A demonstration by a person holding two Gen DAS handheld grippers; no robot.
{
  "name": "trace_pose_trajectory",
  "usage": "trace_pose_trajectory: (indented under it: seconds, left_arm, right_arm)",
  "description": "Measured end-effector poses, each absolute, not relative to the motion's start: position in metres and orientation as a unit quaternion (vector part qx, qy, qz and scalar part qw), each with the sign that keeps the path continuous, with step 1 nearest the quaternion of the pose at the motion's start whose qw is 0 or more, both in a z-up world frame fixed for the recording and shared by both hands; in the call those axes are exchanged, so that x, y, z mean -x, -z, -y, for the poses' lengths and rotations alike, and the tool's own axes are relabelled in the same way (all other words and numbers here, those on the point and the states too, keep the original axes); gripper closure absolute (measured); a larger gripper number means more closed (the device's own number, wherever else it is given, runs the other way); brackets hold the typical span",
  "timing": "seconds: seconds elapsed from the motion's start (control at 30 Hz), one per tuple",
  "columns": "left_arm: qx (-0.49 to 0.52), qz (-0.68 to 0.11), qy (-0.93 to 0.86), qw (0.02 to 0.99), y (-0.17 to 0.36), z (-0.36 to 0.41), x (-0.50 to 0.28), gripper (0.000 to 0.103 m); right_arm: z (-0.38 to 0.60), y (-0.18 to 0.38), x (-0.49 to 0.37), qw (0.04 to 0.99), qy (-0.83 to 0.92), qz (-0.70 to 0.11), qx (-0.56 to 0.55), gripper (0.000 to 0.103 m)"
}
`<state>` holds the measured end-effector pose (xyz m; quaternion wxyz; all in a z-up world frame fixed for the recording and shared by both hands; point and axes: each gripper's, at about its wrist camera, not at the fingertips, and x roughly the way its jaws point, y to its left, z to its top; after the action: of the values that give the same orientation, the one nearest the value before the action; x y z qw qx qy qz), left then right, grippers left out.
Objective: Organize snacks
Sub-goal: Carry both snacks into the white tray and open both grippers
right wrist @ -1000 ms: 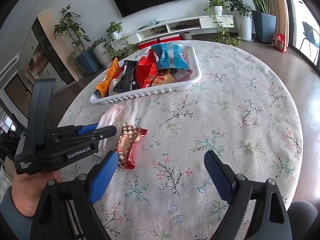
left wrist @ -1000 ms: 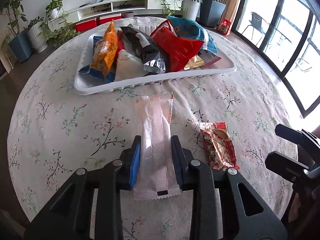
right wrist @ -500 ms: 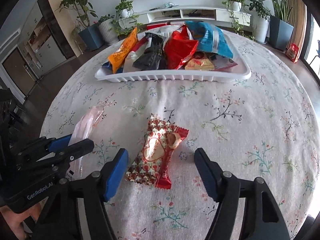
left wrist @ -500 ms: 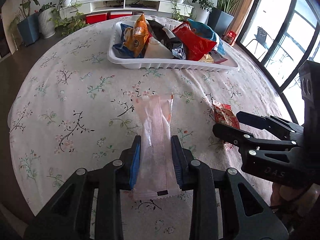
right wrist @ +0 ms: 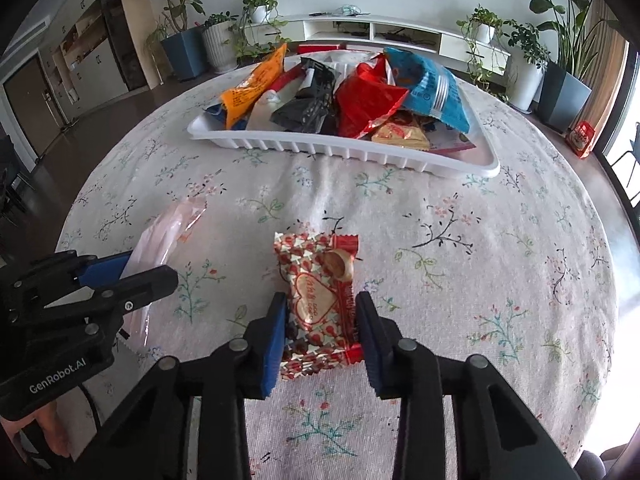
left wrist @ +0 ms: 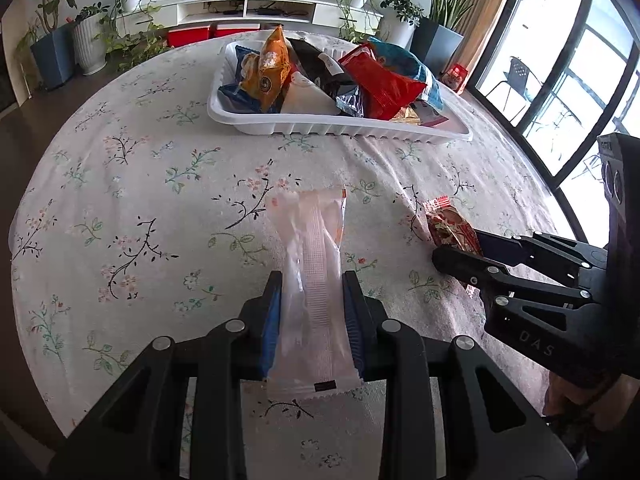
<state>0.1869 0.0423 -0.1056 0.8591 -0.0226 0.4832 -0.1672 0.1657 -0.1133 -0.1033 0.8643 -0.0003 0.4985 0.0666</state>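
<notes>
I see the tray (right wrist: 344, 152) at twelve o'clock on the table (right wrist: 500, 280) — one packet (right wrist: 316, 300) ahead, another wrapper (right wrist: 160, 240) at nine o'clock.

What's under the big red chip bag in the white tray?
Under the red bag a small gold packet pokes out, resting in the white tray. A black bag leans beside it. Anything deeper beneath is covered, so I cannot tell.

Pale translucent snack packet (left wrist: 314, 292) clamped lengthwise in my left tongs. Red heart-print cookie packet (right wrist: 318, 300) flat on tablecloth between my right pads. White tray (right wrist: 344, 148) heaped with snack bags.
</notes>
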Motion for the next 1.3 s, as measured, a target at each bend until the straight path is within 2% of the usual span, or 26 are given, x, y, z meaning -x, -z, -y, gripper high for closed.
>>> trace_pose_trajectory:
  seconds: [0.8, 1.3]
  left_arm:
    - [0.023, -0.456, 0.171, 0.873, 0.075, -0.040, -0.188, 0.076]
    - [0.024, -0.386, 0.177, 0.905, -0.020, -0.041, -0.270, 0.076]
  right_arm:
    - [0.184, 0.061, -0.162, 0.885, -0.052, -0.453, -0.097, 0.070]
    - [0.210, -0.022, -0.219, 0.918, -0.051, -0.381, -0.091, 0.070]
